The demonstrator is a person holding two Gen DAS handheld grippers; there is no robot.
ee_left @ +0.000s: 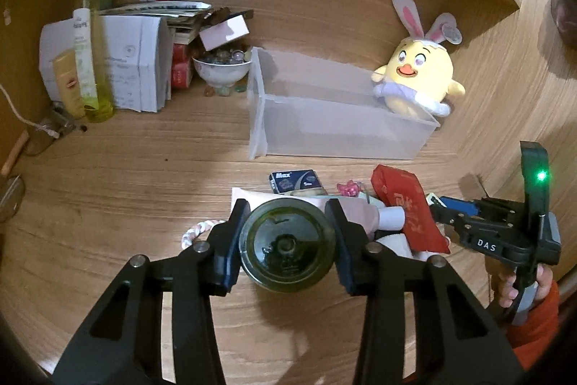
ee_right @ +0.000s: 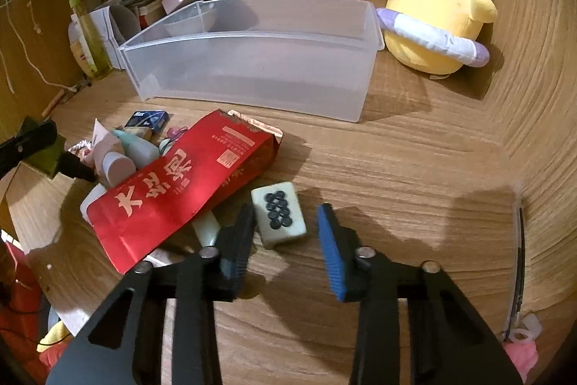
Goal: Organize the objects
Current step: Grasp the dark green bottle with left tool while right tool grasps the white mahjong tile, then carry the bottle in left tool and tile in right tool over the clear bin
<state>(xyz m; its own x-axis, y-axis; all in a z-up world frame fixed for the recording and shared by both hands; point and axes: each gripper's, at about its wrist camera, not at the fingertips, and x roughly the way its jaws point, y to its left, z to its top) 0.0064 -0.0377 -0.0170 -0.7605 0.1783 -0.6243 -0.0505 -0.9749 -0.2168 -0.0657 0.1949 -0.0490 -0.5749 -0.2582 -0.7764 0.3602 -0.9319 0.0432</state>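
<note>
My left gripper (ee_left: 286, 204) is shut on a dark green round jar (ee_left: 288, 244), seen end-on and held just above the wooden desk. In the right wrist view a mahjong tile (ee_right: 279, 217) lies on the desk between the jaws of my right gripper (ee_right: 286, 210). The left pad touches the tile and the blue right pad (ee_right: 330, 240) stands a small gap away, so this gripper is open. A clear plastic bin (ee_right: 252, 78) lies behind the pile, with nothing in it. Beside the tile sits a red foil packet (ee_right: 180, 183) on a heap of small items.
A yellow plush chick (ee_left: 418, 74) leans by the bin's right end. At the back left stand a tall spray bottle (ee_left: 90, 42), a white paper box (ee_left: 133, 60) and a bowl of marbles (ee_left: 221, 65). A blue staples box (ee_left: 295, 181) lies in the heap.
</note>
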